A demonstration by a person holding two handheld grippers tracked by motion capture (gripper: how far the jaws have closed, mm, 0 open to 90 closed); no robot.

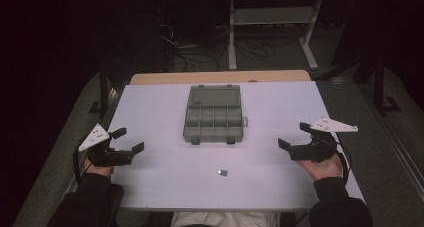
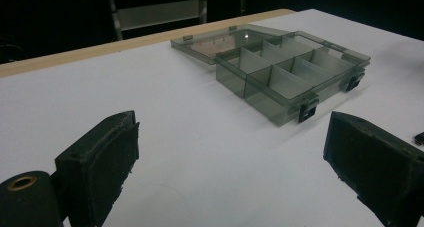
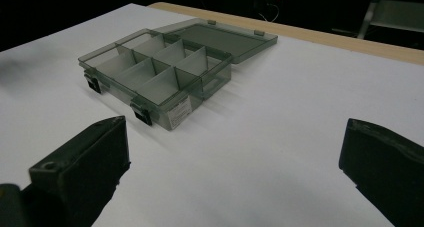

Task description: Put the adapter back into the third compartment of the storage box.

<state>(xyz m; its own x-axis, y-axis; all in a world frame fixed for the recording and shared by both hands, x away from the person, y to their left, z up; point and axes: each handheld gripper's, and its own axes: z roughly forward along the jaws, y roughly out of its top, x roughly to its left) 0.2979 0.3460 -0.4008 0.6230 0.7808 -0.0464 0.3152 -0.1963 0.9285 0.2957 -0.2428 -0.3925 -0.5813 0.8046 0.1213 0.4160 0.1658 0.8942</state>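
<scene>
A smoky transparent compartment box (image 1: pixel 213 121) lies open mid-table, its lid folded flat toward the far side and its several compartments empty (image 2: pixel 292 72) (image 3: pixel 155 69). A small dark piece (image 1: pixel 223 172) rests on the table in front of the box, between the hands. My left gripper (image 1: pixel 126 140) hovers open at the table's left edge, jaws wide apart with nothing between them (image 2: pixel 230 162). My right gripper (image 1: pixel 295 135) is open near the right edge, likewise holding nothing (image 3: pixel 235 162). Both point inward toward the box.
The white table (image 1: pixel 165 182) has a wooden strip (image 1: pixel 220 77) along its far edge. Beyond it stand a metal rack (image 1: pixel 272 17) and tangled cables (image 1: pixel 185 47) on a dark floor.
</scene>
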